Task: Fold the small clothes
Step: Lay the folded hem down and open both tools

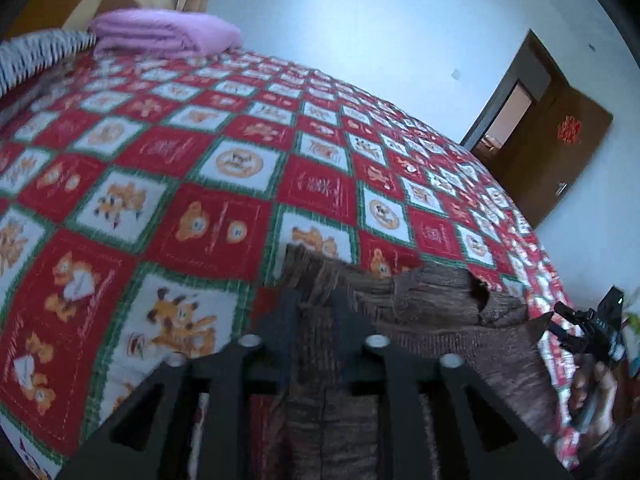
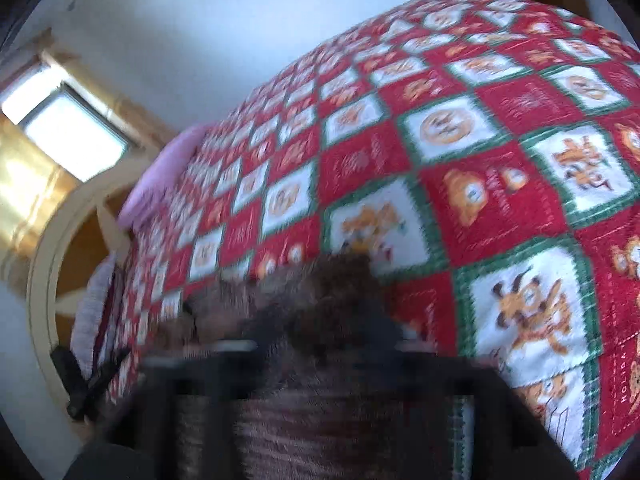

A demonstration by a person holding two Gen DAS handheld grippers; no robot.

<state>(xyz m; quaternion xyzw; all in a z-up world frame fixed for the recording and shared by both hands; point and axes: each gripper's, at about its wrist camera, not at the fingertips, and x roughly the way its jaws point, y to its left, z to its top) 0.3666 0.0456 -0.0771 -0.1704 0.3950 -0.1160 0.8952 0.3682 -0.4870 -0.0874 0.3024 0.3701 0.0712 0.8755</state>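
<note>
With the brown knit garment (image 1: 432, 300) lying on the checked bedspread (image 1: 168, 168), both the left gripper (image 1: 316, 312) and right gripper (image 2: 320, 320) stand spread, so smooth the cloth flat before pinching 2 corners.

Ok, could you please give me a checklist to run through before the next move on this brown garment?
1. Brown garment is on the quilt: ok.
2. Garment lies flat: not ok, it is rumpled, with one part turned over.
3. Left gripper has cloth between its fingers: ok; whether it is pinched: cannot tell.
4. Right gripper grips the cloth: cannot tell, the view is blurred.
5. Quilt beyond the garment is free: ok; the pink blanket sits far off.
</note>
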